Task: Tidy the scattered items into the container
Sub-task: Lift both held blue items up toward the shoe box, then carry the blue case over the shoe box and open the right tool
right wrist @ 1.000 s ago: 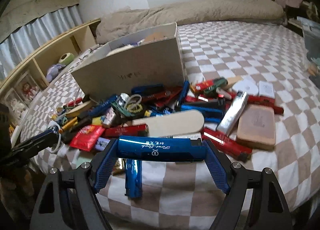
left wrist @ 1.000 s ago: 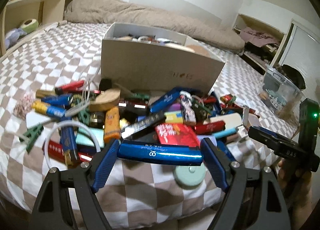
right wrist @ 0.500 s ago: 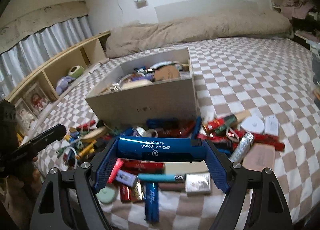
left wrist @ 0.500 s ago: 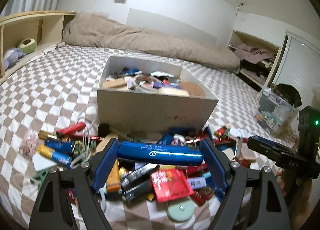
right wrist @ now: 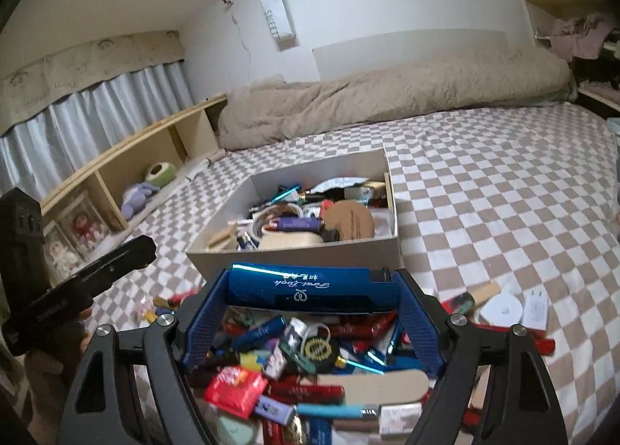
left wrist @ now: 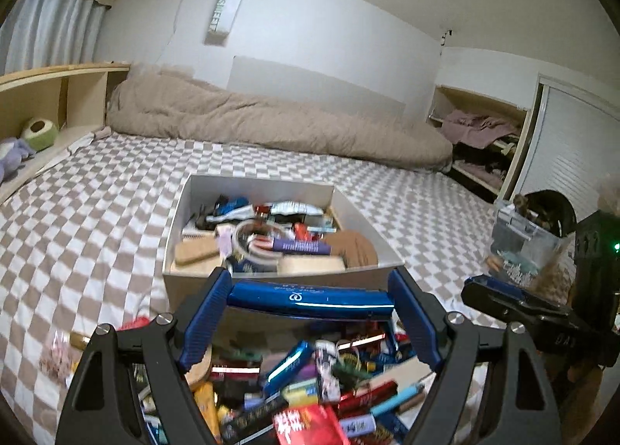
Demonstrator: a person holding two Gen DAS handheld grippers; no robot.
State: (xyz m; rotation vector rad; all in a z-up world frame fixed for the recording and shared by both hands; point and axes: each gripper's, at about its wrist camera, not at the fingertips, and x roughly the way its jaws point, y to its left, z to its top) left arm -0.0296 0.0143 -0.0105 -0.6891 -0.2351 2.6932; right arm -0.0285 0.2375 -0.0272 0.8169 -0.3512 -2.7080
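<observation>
One checkered bed (left wrist: 116, 220) carries one open box (left wrist: 372, 235), already part-filled, with a heap of small packs (right wrist: 310, 379) scattered in front of it. Only the right view shows a white round disc (right wrist: 502, 309) and a plug (right wrist: 536, 307); only the left shows a clear bin (left wrist: 523, 247) off the bed's edge. Two tongs work here: the left tongs (left wrist: 310, 299) pinch one blue tube (left wrist: 310, 297) end to end, the right tongs (right wrist: 312, 290) pinch another blue tube (right wrist: 310, 284), both held above the heap, near the box's front wall.
</observation>
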